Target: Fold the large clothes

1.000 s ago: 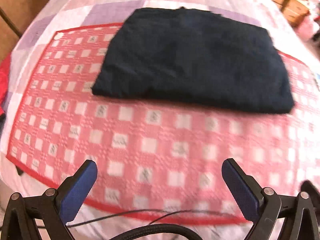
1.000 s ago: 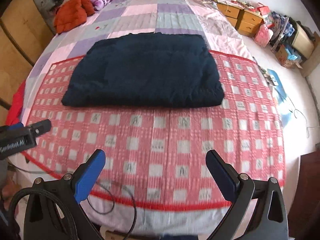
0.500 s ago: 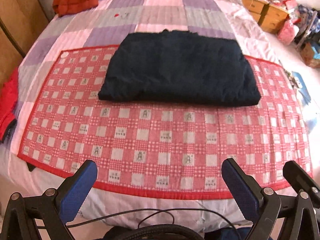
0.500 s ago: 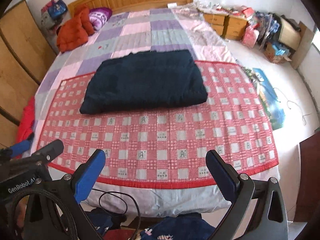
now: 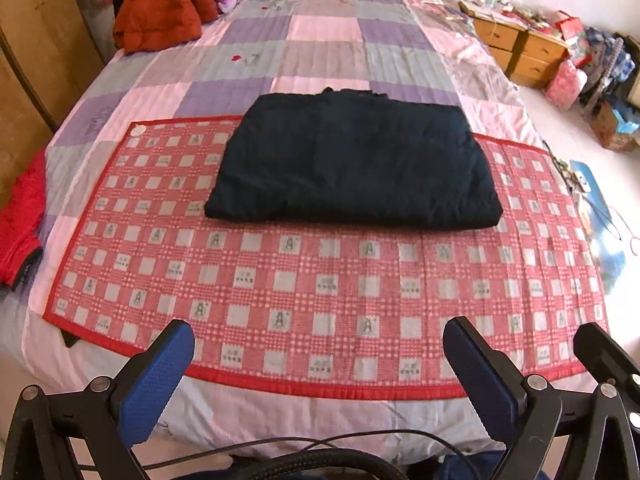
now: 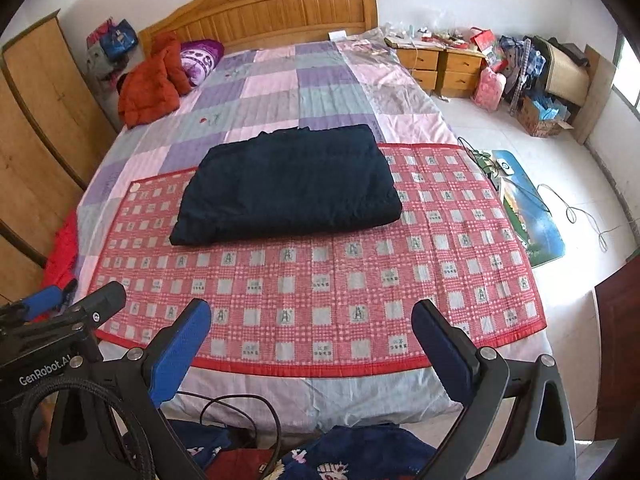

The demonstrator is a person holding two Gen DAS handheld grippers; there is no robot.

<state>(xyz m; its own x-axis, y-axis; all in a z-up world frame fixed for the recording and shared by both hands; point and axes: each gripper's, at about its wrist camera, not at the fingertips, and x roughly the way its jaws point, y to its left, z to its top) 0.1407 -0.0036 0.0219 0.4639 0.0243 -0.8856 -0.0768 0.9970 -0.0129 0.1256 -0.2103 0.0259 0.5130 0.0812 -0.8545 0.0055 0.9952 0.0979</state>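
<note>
Lying folded on checked mat (image 5: 320,280): dark garment (image 5: 352,164)

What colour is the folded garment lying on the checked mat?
Very dark navy, almost black, plain with no pattern. The folded garment shows best in the left wrist view.

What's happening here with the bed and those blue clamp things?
A person is holding two hand-held grippers at the foot of a bed, folding clothes. The dark navy garment lies folded in a neat rectangle on the red checked mat, partly over the patchwork quilt. Neither tool touches it: the left gripper and the right gripper are both open and empty, out past the mat's near edge. An orange jacket sits untouched near the headboard.
</note>
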